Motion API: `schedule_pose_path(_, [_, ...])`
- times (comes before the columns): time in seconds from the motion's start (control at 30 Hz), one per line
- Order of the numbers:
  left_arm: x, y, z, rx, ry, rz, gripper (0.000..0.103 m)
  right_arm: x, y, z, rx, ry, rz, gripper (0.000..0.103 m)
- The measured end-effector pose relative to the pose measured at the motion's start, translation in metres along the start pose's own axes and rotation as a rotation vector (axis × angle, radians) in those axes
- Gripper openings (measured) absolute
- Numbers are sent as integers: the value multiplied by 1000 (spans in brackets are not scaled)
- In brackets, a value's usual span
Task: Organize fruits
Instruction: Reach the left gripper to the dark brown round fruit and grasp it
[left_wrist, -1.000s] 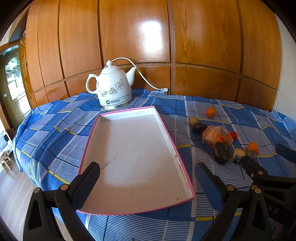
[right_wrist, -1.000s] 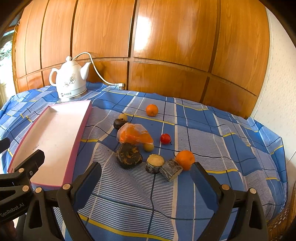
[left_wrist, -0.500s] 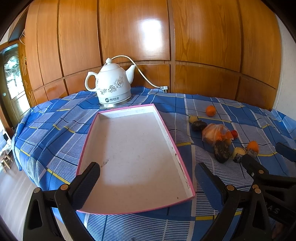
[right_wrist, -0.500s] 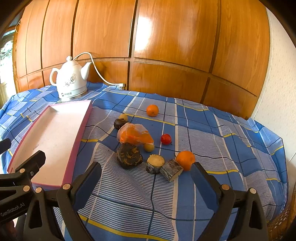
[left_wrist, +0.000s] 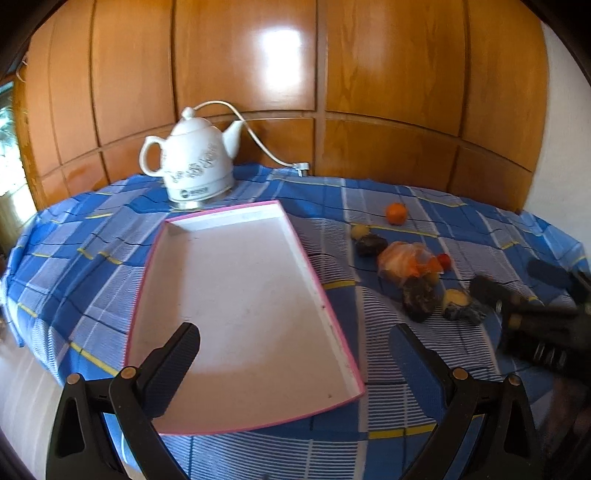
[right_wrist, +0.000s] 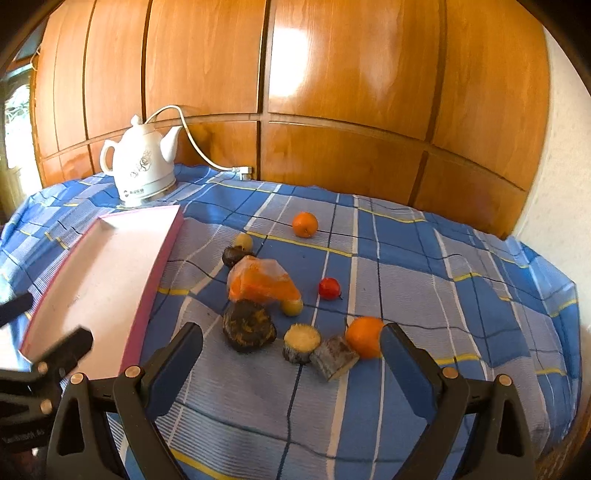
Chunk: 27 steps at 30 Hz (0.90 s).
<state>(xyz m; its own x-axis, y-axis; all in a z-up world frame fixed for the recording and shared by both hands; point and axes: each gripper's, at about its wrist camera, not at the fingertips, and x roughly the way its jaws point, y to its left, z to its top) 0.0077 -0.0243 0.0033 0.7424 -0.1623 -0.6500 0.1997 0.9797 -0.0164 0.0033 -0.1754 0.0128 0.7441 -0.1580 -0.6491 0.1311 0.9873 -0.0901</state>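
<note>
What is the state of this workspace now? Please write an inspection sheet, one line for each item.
Surface: table under a blue checked cloth, wrinkled.
Job's things: pink-rimmed tray, nothing in it; beside it on the cloth, two oranges, a red fruit, an orange bag, dark pieces and small yellowish ones.
Clutter: white kettle behind the tray.
Grippers: left claw open over the tray; right claw open near the fruits; neither holds anything.
Cables: white kettle cord, plug lying on the cloth.
Surroundings: wood-panelled wall.
</note>
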Motion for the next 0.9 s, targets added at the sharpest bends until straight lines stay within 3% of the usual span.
schedule_pose_path(0.13, [11,0,15,1,59,-56,98,6,-31,30,14,34,48,98])
schedule_pose_path(0.3, [29,-2,30,-16,141,-160,71,20,-86,61,88,78,43,98])
schedule_pose_path(0.33, [30,-5,33,-7,147,-177,70,26,-99,65,106,99,41,96])
schedule_pose_path(0.43, [35,-17,39,21,165,-231,65,42,-123,67,128,137,24,90])
schedule_pose_path(0.6, [47,-39,45,82,209,-275,46,67,-150,53,182,194,59,73])
schedule_pose_path(0.7, [59,-52,48,90,246,-307,43,77,-157,48,215,242,82,68])
schedule_pose_path(0.83, [75,-76,48,122,277,-327,44,75,-153,51,209,230,115,68])
schedule_pose_path(0.9, [86,-89,47,152,293,-319,52,75,-152,51,221,235,135,68])
